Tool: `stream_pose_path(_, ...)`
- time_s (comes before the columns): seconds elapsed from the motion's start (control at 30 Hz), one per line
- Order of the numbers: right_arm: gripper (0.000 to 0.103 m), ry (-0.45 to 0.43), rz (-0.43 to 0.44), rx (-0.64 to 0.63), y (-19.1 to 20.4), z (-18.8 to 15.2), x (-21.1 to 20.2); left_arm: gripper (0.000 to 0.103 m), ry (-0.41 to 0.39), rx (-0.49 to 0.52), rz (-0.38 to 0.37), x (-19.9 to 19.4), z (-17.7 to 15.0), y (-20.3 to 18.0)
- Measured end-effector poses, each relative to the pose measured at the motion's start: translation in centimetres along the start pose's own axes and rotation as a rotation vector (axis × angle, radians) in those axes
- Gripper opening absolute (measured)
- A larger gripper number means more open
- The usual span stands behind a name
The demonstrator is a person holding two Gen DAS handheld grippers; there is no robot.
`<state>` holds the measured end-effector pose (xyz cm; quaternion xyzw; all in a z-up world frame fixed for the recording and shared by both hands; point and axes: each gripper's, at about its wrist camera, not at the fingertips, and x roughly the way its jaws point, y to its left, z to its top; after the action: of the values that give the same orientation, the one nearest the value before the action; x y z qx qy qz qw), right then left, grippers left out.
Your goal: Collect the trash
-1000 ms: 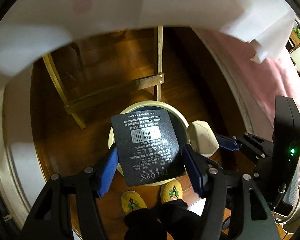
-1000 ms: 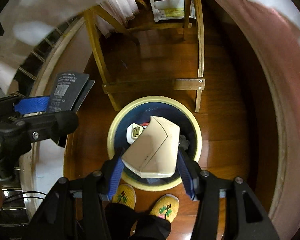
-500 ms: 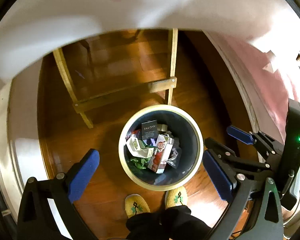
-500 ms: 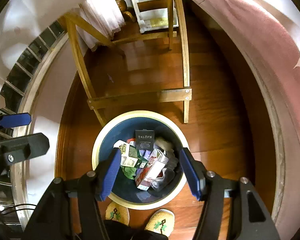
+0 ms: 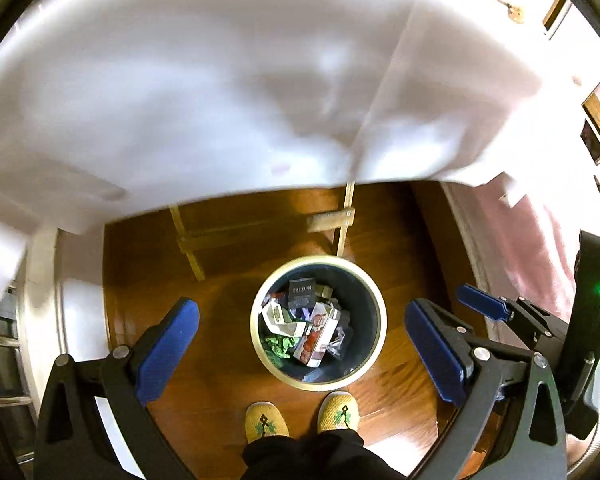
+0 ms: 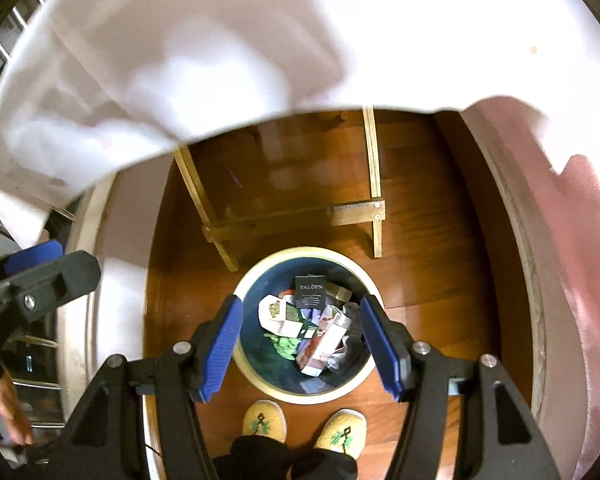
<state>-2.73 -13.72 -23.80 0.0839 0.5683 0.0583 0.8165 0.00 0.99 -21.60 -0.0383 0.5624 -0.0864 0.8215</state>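
Both hand-held grippers hang empty, the left hand-held gripper (image 5: 300,346) spread wide, the right hand-held gripper (image 6: 302,344) narrower, jaws having just opened. Below, beyond yellow slippers (image 5: 266,422), the trash bin (image 5: 374,344) holds a black Talopn box (image 5: 302,294) atop wrappers. White cloth (image 5: 220,80) overhangs beyond.

A glossy, reddish-brown wooden plank floor (image 5: 400,240) reflects soft light. On it stands a round dark bin with a smooth cream rim (image 6: 256,376), filled with printed cardboard cartons (image 6: 324,340), a matt black paper card with pale lettering (image 6: 309,291) and crinkled green wrapping (image 6: 286,346). Pale unvarnished wooden table legs (image 6: 374,168) carry shiny metal screws. A smooth white cloth (image 5: 220,80) hangs overhead. Ridged blue rubbery pads (image 5: 168,344) sit on matt black plastic gripper arms. Yellow knitted slippers (image 5: 266,424) look coarse and woolly.
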Motion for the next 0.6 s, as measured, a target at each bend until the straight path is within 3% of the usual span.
stream_pose_path(0.6, 0.063, -0.075, -0.029, 0.003, 3.2, 5.9, -16.1, 0.102, -0.116, 0.017, 0.058, -16.2, 4.4, -3.4)
